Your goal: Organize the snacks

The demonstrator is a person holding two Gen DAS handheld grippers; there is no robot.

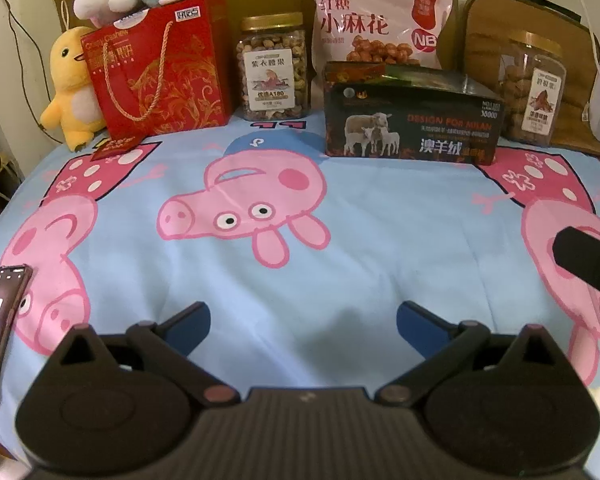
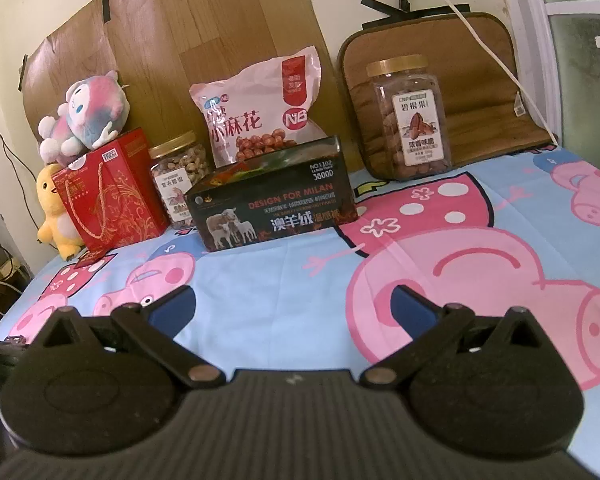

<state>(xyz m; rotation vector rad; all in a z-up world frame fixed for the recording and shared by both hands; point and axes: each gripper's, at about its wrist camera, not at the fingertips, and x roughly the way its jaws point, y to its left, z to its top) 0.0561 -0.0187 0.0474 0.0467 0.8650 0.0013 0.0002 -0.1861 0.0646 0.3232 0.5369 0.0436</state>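
Along the back edge of the bed (image 1: pixel 300 264), with its pale blue cartoon-pig sheet, your snacks stand in a row: a red paper gift bag with rope handles (image 1: pixel 160 76), a clear gold-lidded jar of nuts (image 1: pixel 274 76), a pink plastic bag of fried twists (image 1: pixel 380 20) leaning behind a black cardboard box printed with sheep (image 1: pixel 412 120), and a second clear gold-lidded jar (image 2: pixel 414 120) well apart to the right. The soft bedding is your risk: nudge a tall jar and I judge it could topple, and the pink bag may slump if you shift the box. Your left claw (image 1: pixel 303 322) and right claw (image 2: pixel 292 308) both hover low over the sheet, spread wide and empty, well short of the row.
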